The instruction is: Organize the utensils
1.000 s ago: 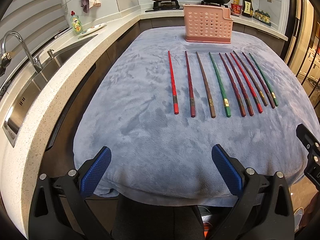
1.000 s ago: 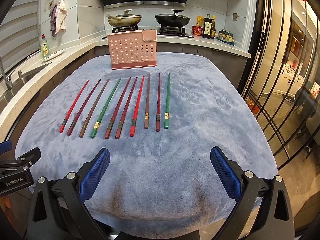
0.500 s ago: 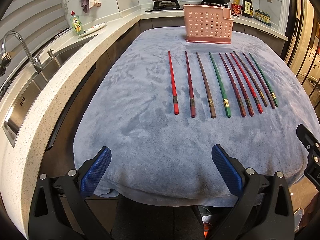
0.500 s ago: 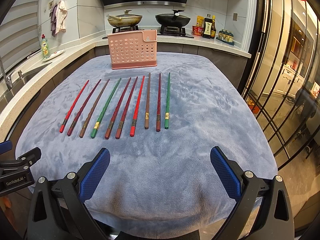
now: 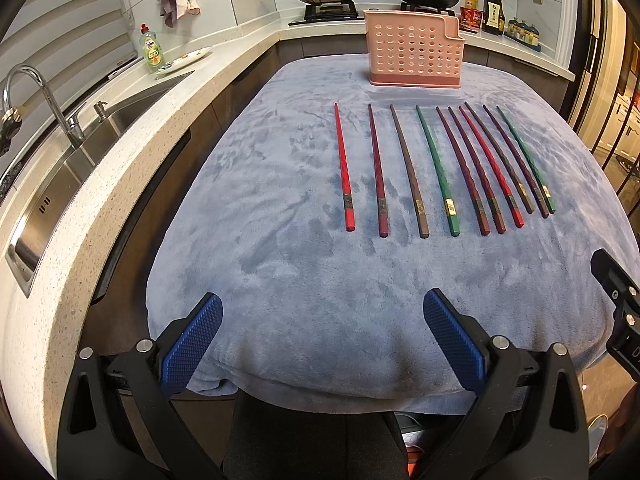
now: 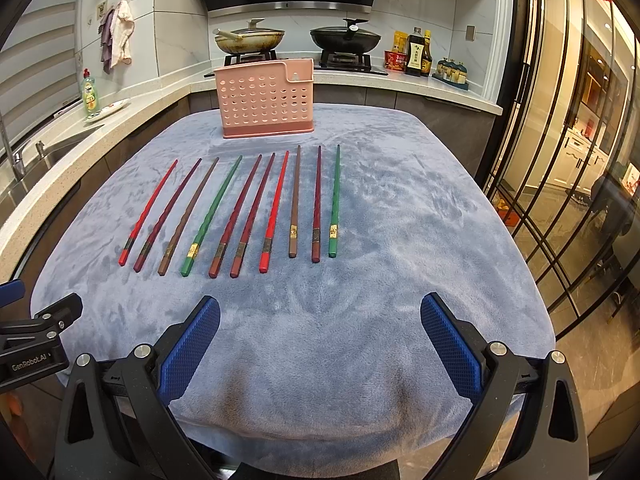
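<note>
Chopsticks [image 6: 240,212]: ten of them lie in one row across the middle of the table [image 6: 400,280], on the grey-blue fleece cloth [image 5: 280,280], thick ends toward the near edge, tips toward the far edge. None overlap; the six on the right side of the row sit closer together than the four on the left. Colours run red, dark red, brown and green, so the pairs are mixed up along the row.

Pink holder [image 6: 266,104] stands upright at the far edge of the table, just beyond the tips and not touching them. Nothing sticks out of its top, so it looks empty from both views.

Left claw [image 5: 322,342] is wide open with nothing between its blue pads [image 5: 192,344], hovering over the near edge, well short of the row. Right claw [image 6: 320,340] is the same: spread wide, empty, over the near edge.

Progress judgement: nothing done yet. No chopstick is lifted, gripped or in the holder. All ten are left to move, presumably into the holder, possibly matched by colour first. The fleece is soft, so a thin stick may press into the pile when pinched.
</note>
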`<action>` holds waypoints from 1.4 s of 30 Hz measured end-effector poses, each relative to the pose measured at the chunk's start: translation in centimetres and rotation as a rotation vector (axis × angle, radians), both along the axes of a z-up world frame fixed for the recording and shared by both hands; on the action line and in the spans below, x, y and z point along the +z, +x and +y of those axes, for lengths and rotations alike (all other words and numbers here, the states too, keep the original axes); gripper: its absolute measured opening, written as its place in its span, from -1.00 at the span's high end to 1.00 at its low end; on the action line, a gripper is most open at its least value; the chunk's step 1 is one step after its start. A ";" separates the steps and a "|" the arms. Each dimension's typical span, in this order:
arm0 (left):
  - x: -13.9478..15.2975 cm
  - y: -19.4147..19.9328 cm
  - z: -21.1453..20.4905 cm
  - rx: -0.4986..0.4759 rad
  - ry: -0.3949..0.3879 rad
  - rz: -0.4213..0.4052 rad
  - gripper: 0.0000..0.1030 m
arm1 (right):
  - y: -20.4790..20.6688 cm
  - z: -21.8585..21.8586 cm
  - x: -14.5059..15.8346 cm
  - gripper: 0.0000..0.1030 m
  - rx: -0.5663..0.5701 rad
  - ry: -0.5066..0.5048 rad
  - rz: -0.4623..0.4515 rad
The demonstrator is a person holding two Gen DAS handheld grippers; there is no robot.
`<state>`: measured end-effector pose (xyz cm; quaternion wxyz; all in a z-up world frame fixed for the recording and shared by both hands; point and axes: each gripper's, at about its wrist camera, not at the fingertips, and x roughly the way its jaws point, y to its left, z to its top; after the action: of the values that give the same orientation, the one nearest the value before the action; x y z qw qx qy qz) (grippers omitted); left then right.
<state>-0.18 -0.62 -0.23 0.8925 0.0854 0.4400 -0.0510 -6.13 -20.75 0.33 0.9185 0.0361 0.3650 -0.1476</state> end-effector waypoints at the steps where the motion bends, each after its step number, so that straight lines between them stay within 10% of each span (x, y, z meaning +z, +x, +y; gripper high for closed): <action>1: 0.0 0.0 0.0 0.001 0.000 0.000 -0.86 | 0.0 0.0 0.0 -0.87 0.000 0.000 0.000; 42: -0.5 1.4 0.8 0.023 -0.033 0.011 -0.86 | 0.3 -1.4 -0.6 -0.87 -0.022 0.001 0.002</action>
<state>1.22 0.20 -0.73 0.8918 0.0654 0.4450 -0.0484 -5.88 -22.12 -0.25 0.9165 0.0403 0.3655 -0.1577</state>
